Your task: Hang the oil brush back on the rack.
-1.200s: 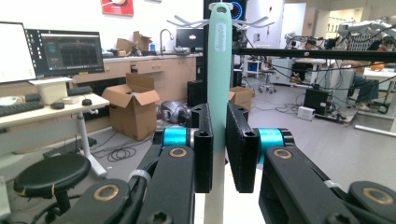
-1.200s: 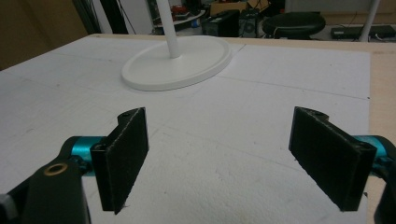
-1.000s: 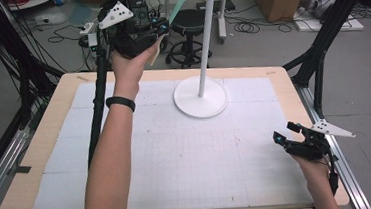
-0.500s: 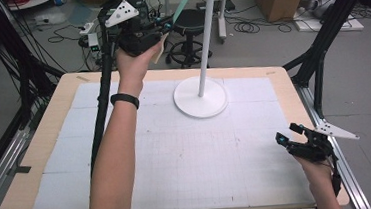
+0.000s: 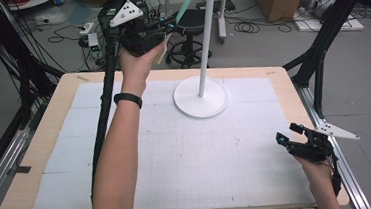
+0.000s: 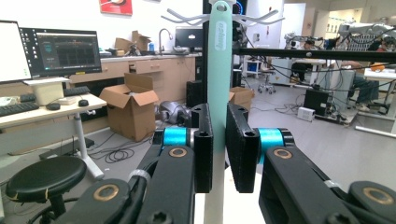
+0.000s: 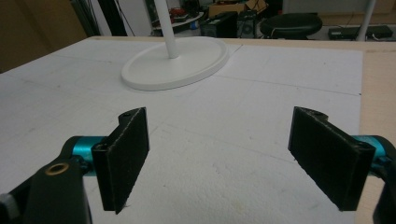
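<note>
Left gripper [image 6: 219,149]: we see it raised at upper centre-left of the high view, above the table's far edge; its jaws are closed on a mint-green spatula-like utensil [image 6: 219,84].
Utensil: in the left gripper view we see it stand upright between the pads, its top end with a hole up near the hooks of the white stand [image 5: 204,48]. In the high view it slants toward the stand's top.
Right gripper [image 7: 219,163]: lower right of the high view, low over the mat near the table's right edge; we note the jaws wide apart with nothing between them.
Containers: we spot open cardboard boxes [image 6: 130,109] on the floor beyond the table; we cannot tell their contents.
Stand: its round base [image 5: 200,97] sits on the white mat [image 5: 178,165] at upper centre; the pole rises out of the frame's top.
Edges: a bare wooden border [image 5: 46,145] runs around the mat on the left, far and right sides. Black frame struts stand beside the left and right edges.
Open room: we see bare mat across the centre and lower half, between the person's left forearm [image 5: 122,154] and the right gripper.
Beyond the far edge: a black stool [image 5: 192,23] and cables on the floor.
</note>
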The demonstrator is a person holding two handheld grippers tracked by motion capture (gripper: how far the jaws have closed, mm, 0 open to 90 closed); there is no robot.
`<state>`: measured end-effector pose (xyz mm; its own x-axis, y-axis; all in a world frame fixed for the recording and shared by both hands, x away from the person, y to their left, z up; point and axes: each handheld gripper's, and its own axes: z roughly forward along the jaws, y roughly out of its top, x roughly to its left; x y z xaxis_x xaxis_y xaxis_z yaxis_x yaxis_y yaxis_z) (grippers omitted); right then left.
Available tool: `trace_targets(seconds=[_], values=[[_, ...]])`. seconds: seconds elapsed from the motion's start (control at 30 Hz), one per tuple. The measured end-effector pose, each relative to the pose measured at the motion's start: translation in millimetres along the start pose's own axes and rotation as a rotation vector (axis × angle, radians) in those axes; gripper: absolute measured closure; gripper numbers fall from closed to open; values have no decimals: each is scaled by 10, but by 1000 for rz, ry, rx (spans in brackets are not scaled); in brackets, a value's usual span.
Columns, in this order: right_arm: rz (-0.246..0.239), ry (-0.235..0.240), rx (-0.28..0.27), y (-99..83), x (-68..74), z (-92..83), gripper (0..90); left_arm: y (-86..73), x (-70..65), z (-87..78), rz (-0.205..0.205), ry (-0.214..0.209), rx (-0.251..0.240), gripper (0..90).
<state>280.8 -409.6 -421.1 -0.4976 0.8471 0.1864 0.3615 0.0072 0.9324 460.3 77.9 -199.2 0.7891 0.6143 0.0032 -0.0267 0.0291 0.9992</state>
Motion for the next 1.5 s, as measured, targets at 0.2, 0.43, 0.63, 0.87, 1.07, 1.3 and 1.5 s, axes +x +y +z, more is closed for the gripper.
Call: trace_targets(seconds=[0.2,0.43,0.63,0.87,1.07,1.3,1.5], values=[[3,0,-1,-1,0,-2,197,-22,-58,91,2,-7,6,815],[2,0,-4,0,-5,-3,197,-60,-113,151,29,14,53,799],[7,-1,-3,0,-11,-12,197,-82,-124,156,33,32,110,554],[3,-1,0,-1,-11,-6,197,-209,-150,-35,58,22,179,354],[-4,-1,2,1,7,1,198,-376,-177,-340,84,24,265,258],[-10,2,14,2,32,28,198,-602,-163,-823,93,43,285,238],[-20,4,27,-4,62,71,198,-788,-138,-1266,102,50,291,225]])
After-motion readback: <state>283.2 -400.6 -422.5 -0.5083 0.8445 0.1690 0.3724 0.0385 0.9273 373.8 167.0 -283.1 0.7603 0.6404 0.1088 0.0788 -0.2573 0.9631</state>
